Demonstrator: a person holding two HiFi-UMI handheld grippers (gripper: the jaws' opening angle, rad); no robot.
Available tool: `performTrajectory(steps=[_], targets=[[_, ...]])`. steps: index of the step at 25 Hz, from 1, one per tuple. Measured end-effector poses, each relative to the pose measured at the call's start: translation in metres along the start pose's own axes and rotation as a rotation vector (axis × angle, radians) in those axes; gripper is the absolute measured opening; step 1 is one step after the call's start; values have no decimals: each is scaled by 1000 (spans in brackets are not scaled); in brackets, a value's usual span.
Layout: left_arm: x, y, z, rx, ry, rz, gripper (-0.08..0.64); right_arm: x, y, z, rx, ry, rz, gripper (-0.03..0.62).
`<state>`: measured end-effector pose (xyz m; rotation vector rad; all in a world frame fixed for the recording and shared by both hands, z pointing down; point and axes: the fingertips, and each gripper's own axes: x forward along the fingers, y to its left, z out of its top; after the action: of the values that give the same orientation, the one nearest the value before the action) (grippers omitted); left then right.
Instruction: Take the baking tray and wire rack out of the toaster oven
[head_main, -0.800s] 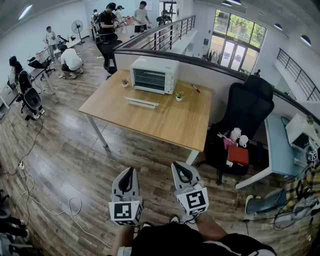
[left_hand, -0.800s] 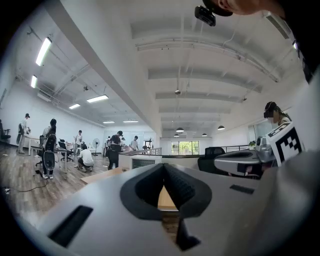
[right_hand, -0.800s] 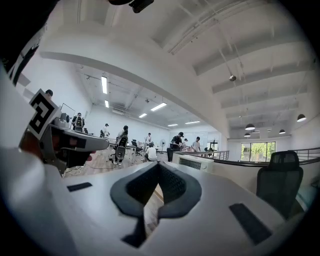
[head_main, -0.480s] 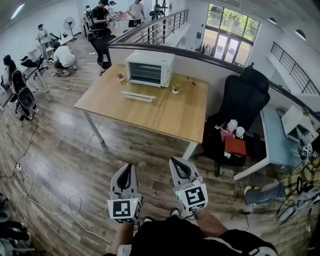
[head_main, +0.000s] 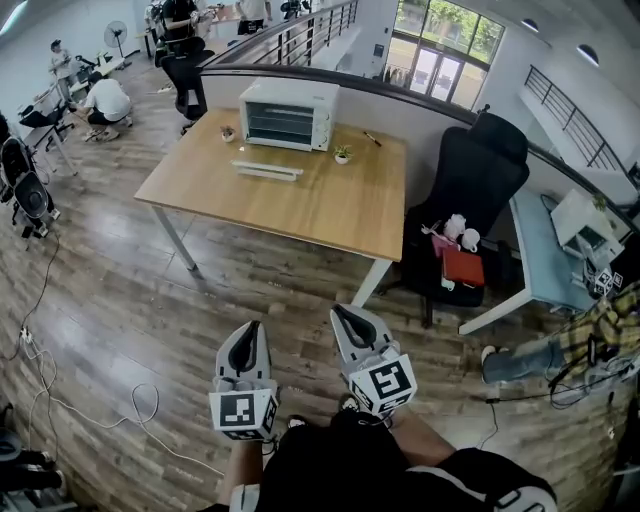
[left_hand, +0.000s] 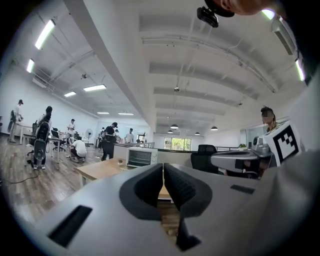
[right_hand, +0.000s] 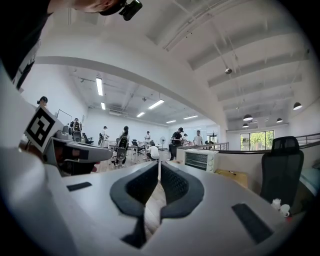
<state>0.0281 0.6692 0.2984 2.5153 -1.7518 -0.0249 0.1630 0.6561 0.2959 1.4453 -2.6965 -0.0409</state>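
Frankly, nothing inside the distant toaster oven (head_main: 287, 113) can be made out.

**Open-plan office floor, part workshop**

I am looking down on a shared workspace. A wood-plank floor (head_main: 130, 280) is running under a wooden desk (head_main: 320, 205), and a black office chair (head_main: 475, 190) is standing beside it. People (head_main: 103, 100) are working at far desks near a standing fan (head_main: 117, 30). Cables (head_main: 120, 405) are trailing across the floor, strip lights (left_hand: 44, 34) are glowing overhead, and a metal railing (head_main: 300, 30) is running behind the partition.
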Motion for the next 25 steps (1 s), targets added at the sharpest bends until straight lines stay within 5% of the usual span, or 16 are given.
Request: performTrajectory(steps=[6,9,11,16,25], targets=[[7,8,-11,-70,25,-34,32,4,-1,-13,57,26,-2,103],[17,18,-13,-106,21,-29,198,10,-13,-18,86,32,-19,149],[26,24,-14,-132,23,-32,239,16,-23,-20,109,32,-27,177],[59,36,-13,-214,-16,-53,260,46,-59,-32,138,24,-58,264],[185,67,-19,-210,15,-74,261,137,-142,-46,170,18,-80,281]])
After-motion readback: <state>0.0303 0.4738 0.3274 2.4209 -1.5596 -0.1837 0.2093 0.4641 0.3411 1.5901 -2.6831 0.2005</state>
